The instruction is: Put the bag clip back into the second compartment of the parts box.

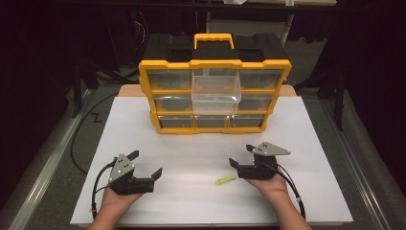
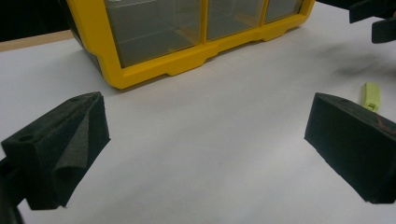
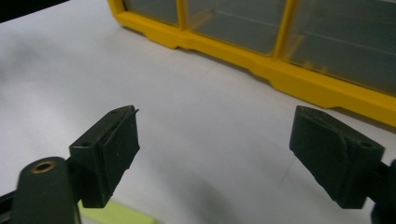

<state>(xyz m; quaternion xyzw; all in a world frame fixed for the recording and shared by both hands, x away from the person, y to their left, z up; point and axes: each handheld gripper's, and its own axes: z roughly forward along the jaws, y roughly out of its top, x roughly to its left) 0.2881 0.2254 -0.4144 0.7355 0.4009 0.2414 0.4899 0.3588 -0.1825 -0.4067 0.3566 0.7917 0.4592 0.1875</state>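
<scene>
A yellow and black drawer cabinet (image 1: 214,91) stands at the back of the white table (image 1: 201,148). Its top middle clear drawer (image 1: 215,92) is pulled out toward me. A small yellow-green stick (image 1: 225,180) lies on the table near my right gripper (image 1: 242,155), which is open and empty just right of it. The stick (image 2: 371,95) shows beside the far jaw in the left gripper view, and its edge (image 3: 112,215) at the bottom of the right gripper view. My left gripper (image 1: 145,163) rests open and empty at the front left.
The cabinet's yellow base (image 2: 187,63) lies ahead of the left gripper, and its lower drawers (image 3: 261,28) ahead of the right one. Dark floor and table legs surround the table. A black cable (image 1: 79,139) trails off the left side.
</scene>
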